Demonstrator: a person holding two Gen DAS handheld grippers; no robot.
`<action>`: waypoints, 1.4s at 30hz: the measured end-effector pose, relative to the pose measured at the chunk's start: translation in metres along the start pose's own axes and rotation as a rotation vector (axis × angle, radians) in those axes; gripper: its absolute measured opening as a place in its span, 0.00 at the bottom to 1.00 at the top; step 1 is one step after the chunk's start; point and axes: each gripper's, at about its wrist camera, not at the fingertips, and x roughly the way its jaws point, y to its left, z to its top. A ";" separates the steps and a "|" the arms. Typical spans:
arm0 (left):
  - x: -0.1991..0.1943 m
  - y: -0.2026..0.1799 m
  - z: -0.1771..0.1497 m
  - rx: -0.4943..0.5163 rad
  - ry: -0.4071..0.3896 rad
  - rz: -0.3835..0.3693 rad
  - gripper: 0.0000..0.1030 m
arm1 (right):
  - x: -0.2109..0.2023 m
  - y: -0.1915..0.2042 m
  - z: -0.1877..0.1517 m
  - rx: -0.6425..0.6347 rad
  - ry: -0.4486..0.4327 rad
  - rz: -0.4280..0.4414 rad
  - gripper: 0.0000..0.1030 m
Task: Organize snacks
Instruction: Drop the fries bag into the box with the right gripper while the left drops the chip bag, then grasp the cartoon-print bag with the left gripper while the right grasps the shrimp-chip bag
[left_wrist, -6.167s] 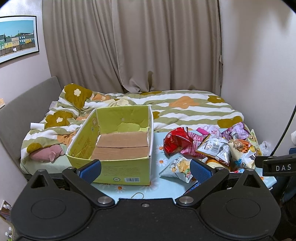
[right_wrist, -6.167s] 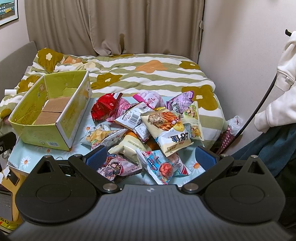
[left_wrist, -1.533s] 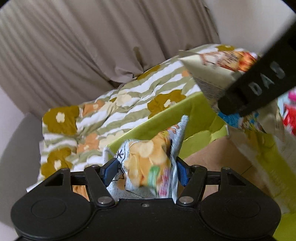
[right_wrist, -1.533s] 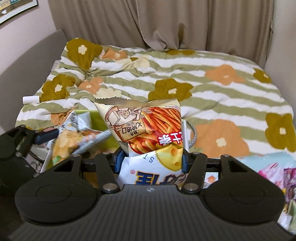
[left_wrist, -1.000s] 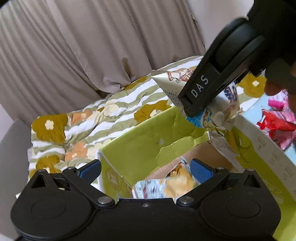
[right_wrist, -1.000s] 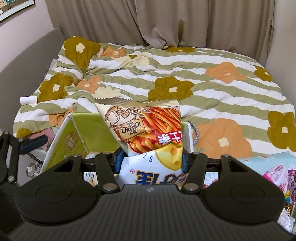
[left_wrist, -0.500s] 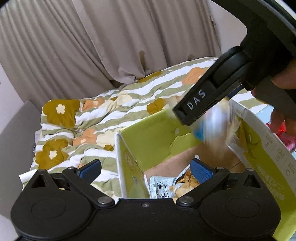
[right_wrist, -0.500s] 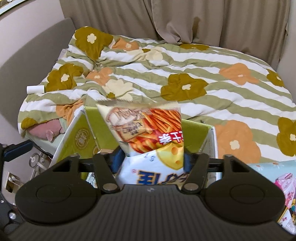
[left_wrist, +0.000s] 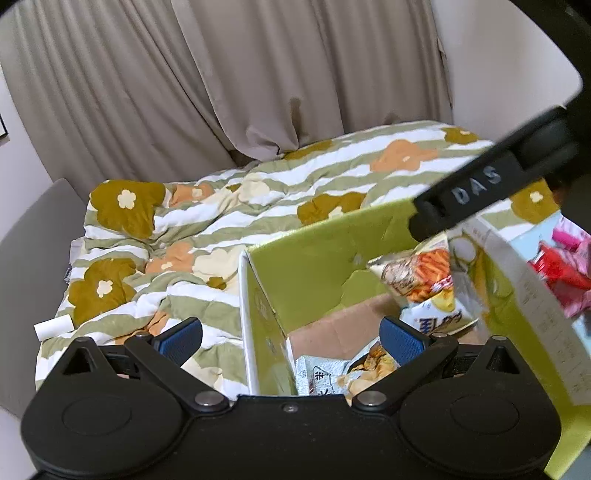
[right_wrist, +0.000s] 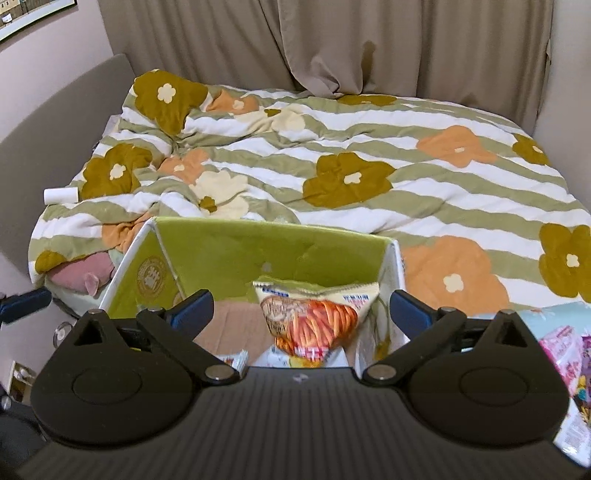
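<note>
An open green cardboard box (left_wrist: 317, 254) (right_wrist: 273, 254) stands at the bed's near edge. A white-and-orange fries snack bag (left_wrist: 424, 284) (right_wrist: 314, 321) sits inside it, against the right wall, free of any gripper. A chip bag (left_wrist: 354, 373) lies on the box floor. My left gripper (left_wrist: 291, 339) is open and empty over the box's left wall. My right gripper (right_wrist: 301, 312) is open and empty just above the fries bag; its body (left_wrist: 480, 192) shows in the left wrist view above the box.
A striped flower-print duvet (right_wrist: 332, 166) covers the bed behind the box. More snack packs (left_wrist: 561, 273) (right_wrist: 565, 350) lie to the right of the box. A pink plush (right_wrist: 85, 275) and a white roll (right_wrist: 61, 194) lie at the left. Curtains hang behind.
My right gripper has opened and let the fries bag drop into the box. Before that, my left gripper let go of the chip bag in the box and moved left.
</note>
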 end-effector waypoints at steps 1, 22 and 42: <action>-0.006 -0.002 -0.001 -0.003 -0.009 0.001 1.00 | -0.007 -0.002 -0.002 0.003 -0.007 0.001 1.00; -0.142 -0.147 0.003 -0.133 -0.067 -0.077 1.00 | -0.183 -0.151 -0.097 -0.047 -0.156 0.001 1.00; -0.146 -0.324 -0.064 0.014 0.074 -0.207 1.00 | -0.193 -0.290 -0.236 -0.025 -0.004 0.009 1.00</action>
